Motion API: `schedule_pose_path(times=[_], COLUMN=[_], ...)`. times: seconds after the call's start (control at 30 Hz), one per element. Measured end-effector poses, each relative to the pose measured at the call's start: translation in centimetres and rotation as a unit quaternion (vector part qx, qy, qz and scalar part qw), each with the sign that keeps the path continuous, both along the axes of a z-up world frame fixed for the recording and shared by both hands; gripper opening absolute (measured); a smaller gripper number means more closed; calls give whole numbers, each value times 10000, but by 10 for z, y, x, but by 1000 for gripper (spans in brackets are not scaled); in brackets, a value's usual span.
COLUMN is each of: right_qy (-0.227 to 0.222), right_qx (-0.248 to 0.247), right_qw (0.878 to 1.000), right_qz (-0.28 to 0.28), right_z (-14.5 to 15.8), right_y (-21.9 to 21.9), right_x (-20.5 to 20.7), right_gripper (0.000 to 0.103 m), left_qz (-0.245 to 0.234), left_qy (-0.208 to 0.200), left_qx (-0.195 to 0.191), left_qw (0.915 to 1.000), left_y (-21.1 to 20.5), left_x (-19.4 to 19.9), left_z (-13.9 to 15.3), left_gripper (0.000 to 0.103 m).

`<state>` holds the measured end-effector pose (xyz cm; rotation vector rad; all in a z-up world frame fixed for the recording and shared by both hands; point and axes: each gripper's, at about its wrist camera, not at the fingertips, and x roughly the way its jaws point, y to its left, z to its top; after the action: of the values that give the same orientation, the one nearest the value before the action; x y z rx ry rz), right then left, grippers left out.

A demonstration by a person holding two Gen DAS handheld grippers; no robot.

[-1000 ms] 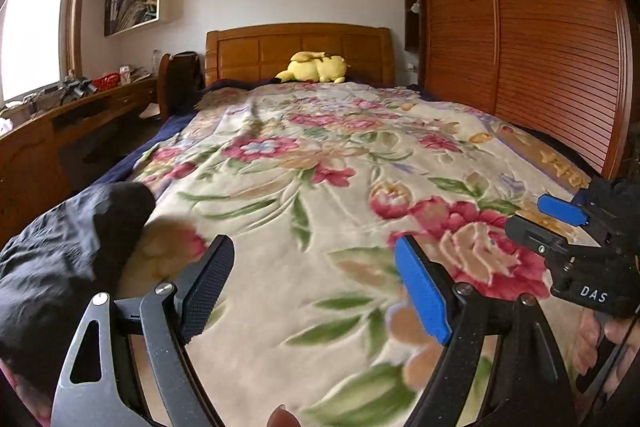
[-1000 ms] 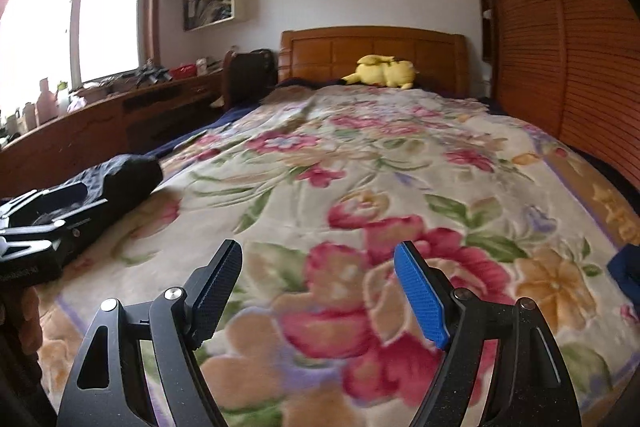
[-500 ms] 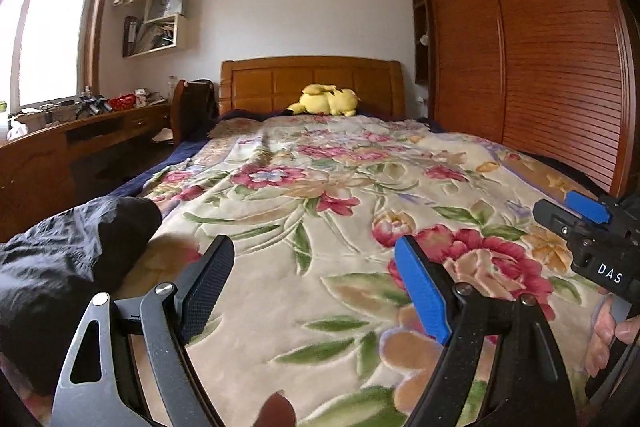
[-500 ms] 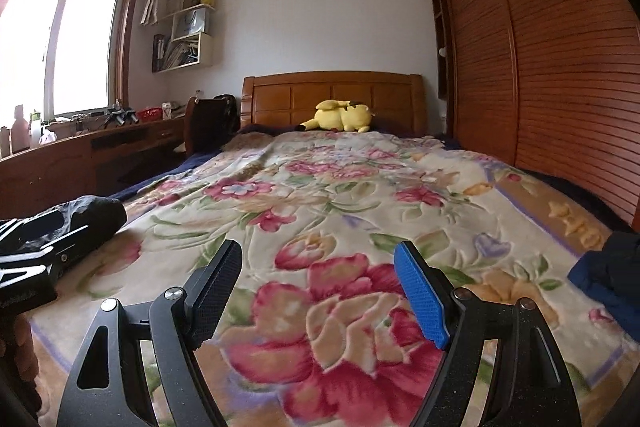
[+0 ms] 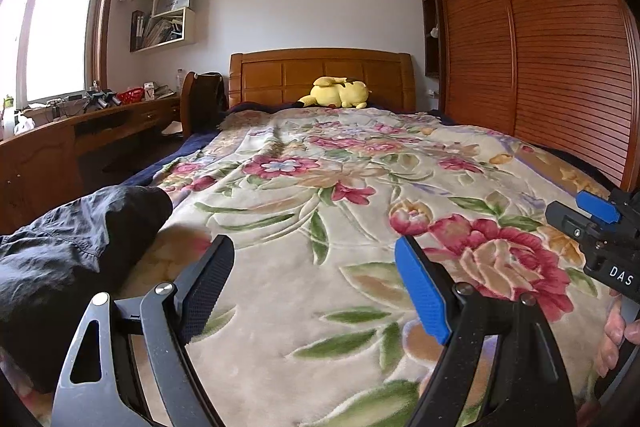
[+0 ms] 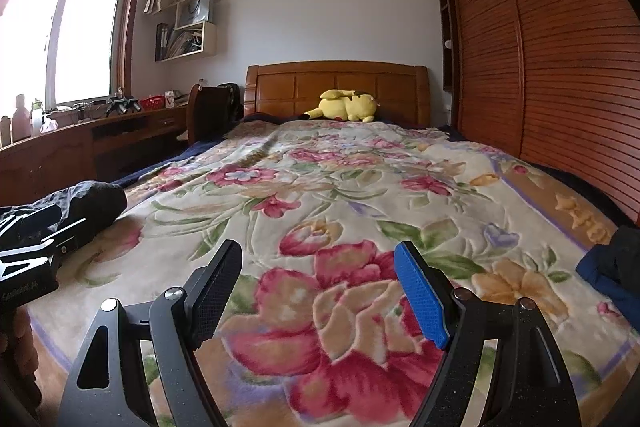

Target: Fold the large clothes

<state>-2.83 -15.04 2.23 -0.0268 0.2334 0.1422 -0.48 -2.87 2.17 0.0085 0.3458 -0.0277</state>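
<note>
Both cameras have tipped up since a sec ago: more wall, ceiling and headboard show now, less of the blanket close in. You've raised or leveled both tools; neither has grabbed anything.

Your left tongs (image 5: 316, 287) are spread wide w/ nothing between them, held over the flowered blanket (image 5: 320, 211) on the bed. Your right tongs (image 6: 318, 291) are wide and empty too, over a big red flower in the print.

The task's clothing: a dark garment (image 5: 68, 251) lies bunched in a rumpled heap at the bed's left edge, just left of your left tongs, not touching them. From the right camera a second bit of dark and blue cloth (image 6: 612, 267) sits at the bed's right edge, near the right tongs; it's cut off by the frame, so can't tell what it is or whether it's folded.

What this means: the dark garment is not folded as it lies, and the lift takes the tongs no closer to it.

Containers: a red basket (image 5: 130, 94) sits on the desk (image 5: 44, 147) by the window; contents too small to tell. Wall shelves (image 5: 168, 15) hold books and a paper bag. A yellow plush toy (image 5: 336, 93) lies at the headboard.
</note>
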Motion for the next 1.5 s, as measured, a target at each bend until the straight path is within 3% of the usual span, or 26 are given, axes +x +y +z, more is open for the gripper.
schedule_pose_path(times=[1.5], right_qy=[36], right_qx=[-61], right_qw=[9999], right_qz=[116], right_z=[1], right_y=[-10], right_x=[2], right_gripper=[80], left_qz=[13], left_qy=[-8], left_qx=[9], left_qw=[10000], left_y=[3], left_x=[-1], left_z=[0], left_gripper=[83])
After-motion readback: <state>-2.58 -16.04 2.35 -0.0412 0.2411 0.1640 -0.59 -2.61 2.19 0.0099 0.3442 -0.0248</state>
